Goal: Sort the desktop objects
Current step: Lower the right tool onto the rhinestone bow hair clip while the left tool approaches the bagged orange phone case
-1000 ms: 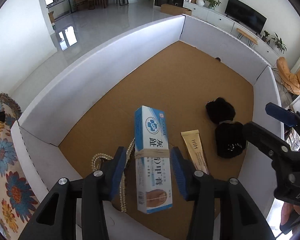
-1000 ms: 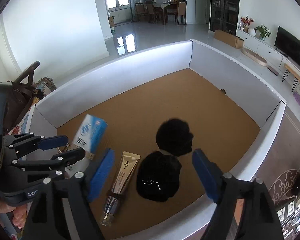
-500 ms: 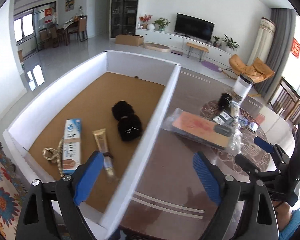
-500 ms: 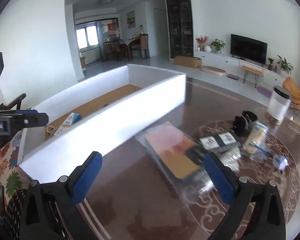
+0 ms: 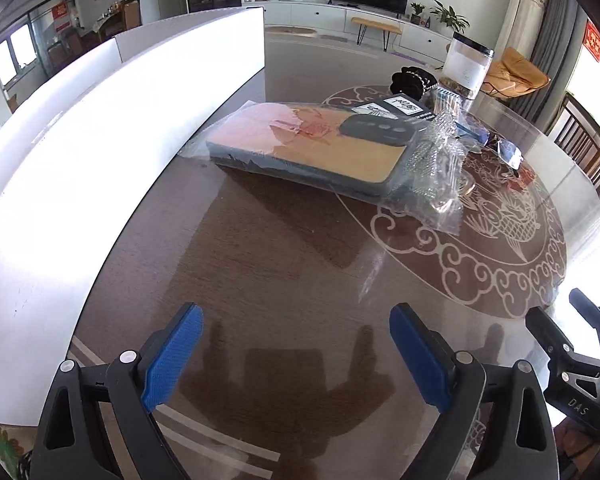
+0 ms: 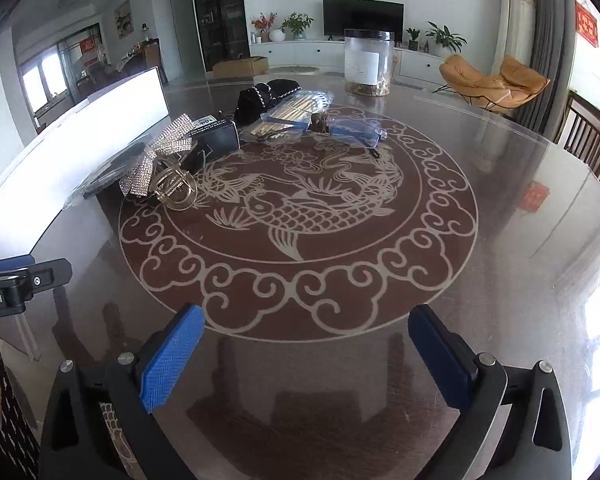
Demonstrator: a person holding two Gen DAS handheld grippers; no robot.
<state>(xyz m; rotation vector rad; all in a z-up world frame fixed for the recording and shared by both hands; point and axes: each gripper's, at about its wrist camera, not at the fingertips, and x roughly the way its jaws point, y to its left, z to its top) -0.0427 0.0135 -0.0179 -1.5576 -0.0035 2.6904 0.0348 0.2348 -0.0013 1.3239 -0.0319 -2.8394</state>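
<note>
Both grippers hang over the glossy desk (image 6: 500,184) with nothing in them: the left gripper (image 5: 296,354) has its blue pads spread wide over bare wood, and the right gripper (image 6: 306,354) stands just as wide above the carp pattern.

What is left to sort lies on the far side. Nearest the left gripper, just beside the white box wall (image 5: 100,128), is a flat bagged case (image 5: 312,148), orange and grey, in a loose clear sleeve. I would judge it light and stiff, but the film looks slippery and will crinkle, so the long edges at mid-length seem the safest hold, not the loose plastic tail.

In the right view, the rhinestone bow clip (image 6: 160,160) sits near the left, touching the small black box (image 6: 214,136). The clip looks light but fiddly and probably delicate; the amber claw under it offers a firmer bite than the bow. The box should be rigid and easy across its short sides. Farther off are a black beaded scrunchie (image 6: 268,96), soft and squashable, a packet of sticks (image 6: 296,110), and a clear jar (image 6: 368,62), likely the heaviest and slickest.

Writing: the box carries a white label too small to read; the jar's label is blank at this range. The right gripper's body reads "DAS" in the left view; the left one's ends in "obot.AI".
</note>
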